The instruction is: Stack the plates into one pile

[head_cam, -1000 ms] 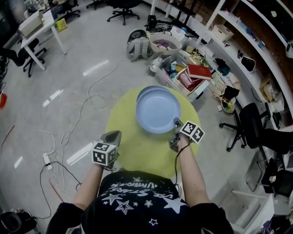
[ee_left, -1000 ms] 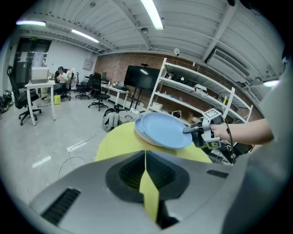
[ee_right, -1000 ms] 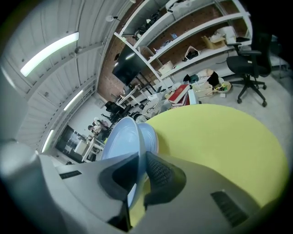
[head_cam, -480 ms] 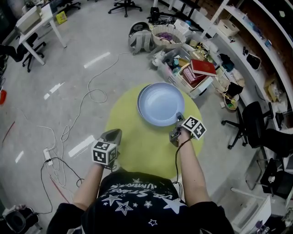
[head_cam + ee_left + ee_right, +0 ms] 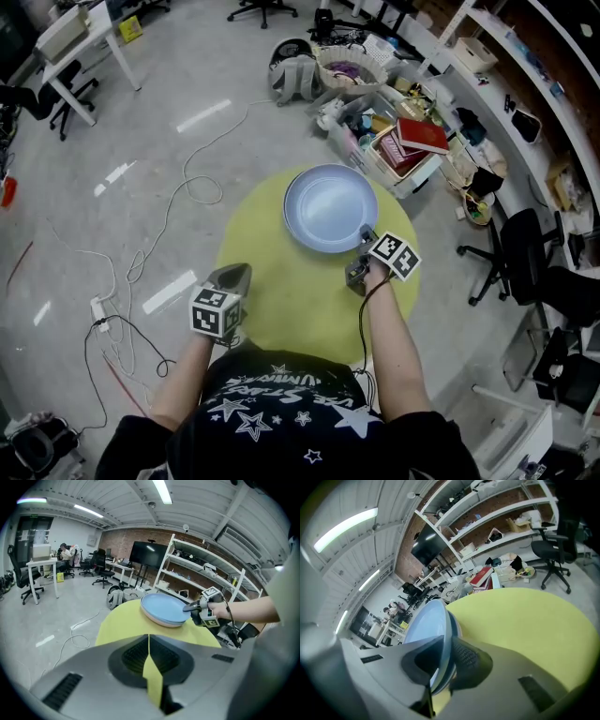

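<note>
A pile of two pale blue plates [image 5: 328, 208] sits on the far side of the round yellow table [image 5: 281, 305]. My right gripper [image 5: 362, 247] grips the pile's near right rim. In the right gripper view the top plate [image 5: 423, 623] has its rim between the pads of the right gripper [image 5: 446, 641], and the jaws have just been opening a little. My left gripper [image 5: 233, 275] hovers shut over the table's near left part, holding nothing. The left gripper view shows the left gripper [image 5: 148, 641], the plates [image 5: 163, 610] and the right gripper [image 5: 191, 606] beyond.
Crates of books and clutter [image 5: 403, 141] stand on the floor just past the table. A black office chair [image 5: 525, 253] is to the right, below long shelving. Cables [image 5: 187, 187] trail over the floor at left, and a white desk [image 5: 84, 37] stands far left.
The top plate, which lay offset from the lower one, now rests squarely over it. My right gripper came down a little with it. The left gripper stayed put.
</note>
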`<state>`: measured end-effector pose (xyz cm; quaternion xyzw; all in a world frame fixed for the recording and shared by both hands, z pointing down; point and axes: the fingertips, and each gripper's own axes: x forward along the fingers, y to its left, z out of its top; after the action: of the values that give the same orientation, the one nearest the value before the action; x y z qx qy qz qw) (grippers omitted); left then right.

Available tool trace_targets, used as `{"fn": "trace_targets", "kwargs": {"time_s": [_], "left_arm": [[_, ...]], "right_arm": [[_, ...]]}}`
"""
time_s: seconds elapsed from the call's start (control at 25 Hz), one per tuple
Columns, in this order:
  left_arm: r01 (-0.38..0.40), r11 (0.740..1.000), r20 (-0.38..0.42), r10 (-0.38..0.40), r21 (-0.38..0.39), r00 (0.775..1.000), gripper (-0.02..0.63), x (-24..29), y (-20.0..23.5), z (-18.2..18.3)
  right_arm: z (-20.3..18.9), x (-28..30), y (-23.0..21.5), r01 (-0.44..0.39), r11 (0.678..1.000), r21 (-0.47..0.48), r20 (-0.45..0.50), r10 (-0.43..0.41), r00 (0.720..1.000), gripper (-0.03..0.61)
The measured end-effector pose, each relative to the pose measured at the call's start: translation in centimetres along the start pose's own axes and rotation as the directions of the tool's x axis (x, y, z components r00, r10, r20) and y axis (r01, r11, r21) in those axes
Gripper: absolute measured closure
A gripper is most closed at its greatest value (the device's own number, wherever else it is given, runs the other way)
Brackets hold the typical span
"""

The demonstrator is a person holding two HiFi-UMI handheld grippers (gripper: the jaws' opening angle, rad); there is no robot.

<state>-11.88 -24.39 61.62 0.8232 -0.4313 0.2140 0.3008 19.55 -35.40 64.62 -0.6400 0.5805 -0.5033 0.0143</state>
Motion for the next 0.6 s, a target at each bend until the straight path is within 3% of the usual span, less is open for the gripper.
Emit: {"fn": "trace_targets", "kwargs": {"time_s": [0.12, 0.32, 0.6], "left_arm": [[-0.004, 1.000, 0.000, 0.004, 0.002, 1.000, 0.594, -0.1, -0.2, -0.1], [-0.004, 1.000, 0.018, 0.004, 0.011, 1.000, 0.594, -0.4, -0.7, 0.1], [-0.019, 1.000, 0.020, 0.018, 0.019, 1.000, 0.594, -1.1, -1.4, 0.2]], "right_arm": [[-0.4, 0.1, 0.4, 0.019, 0.990, -0.137, -0.009, -0.020, 1.000, 0.528], [-1.1, 0.0, 1.6, 0.032, 0.929, -0.368, -0.031, -0.046, 0.998, 0.473], [-1.6, -0.5, 1.8, 0.017, 0.893, -0.449, -0.060, -0.049, 0.997, 0.425]]}}
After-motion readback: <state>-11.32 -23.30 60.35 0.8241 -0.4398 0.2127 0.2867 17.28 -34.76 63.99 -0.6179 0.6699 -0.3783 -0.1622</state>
